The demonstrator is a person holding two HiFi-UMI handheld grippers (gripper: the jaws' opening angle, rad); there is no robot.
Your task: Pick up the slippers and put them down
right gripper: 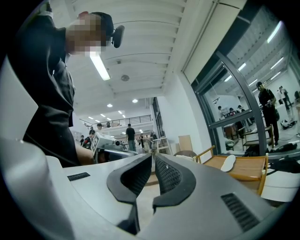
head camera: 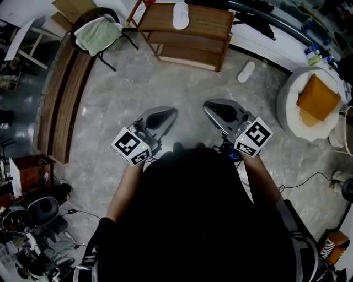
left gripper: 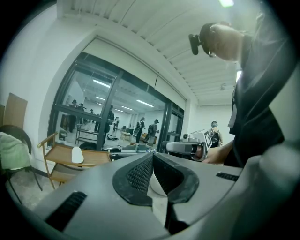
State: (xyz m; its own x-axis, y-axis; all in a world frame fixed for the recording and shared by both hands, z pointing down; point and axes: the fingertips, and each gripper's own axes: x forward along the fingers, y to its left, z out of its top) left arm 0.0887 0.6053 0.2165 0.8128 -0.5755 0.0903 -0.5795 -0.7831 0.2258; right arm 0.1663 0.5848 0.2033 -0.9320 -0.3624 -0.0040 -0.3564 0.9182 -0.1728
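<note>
One white slipper point(head camera: 180, 15) lies on top of the wooden rack point(head camera: 209, 25) at the far side of the room. A second white slipper point(head camera: 246, 71) lies on the grey floor to the right of the rack. I hold both grippers level at waist height, well short of either slipper. The left gripper point(head camera: 168, 112) is shut with nothing in it, and so is the right gripper point(head camera: 209, 104). In the left gripper view the shut jaws point(left gripper: 152, 157) point toward the rack slipper point(left gripper: 77, 154). In the right gripper view the shut jaws point(right gripper: 153, 157) have the rack slipper point(right gripper: 228, 162) off to the right.
A chair with a green towel point(head camera: 98, 33) stands left of the rack. A long wooden bench point(head camera: 66, 99) runs along the left. A white round seat with an orange cushion point(head camera: 317, 99) is at the right. Cables and clutter point(head camera: 33, 220) lie near my feet.
</note>
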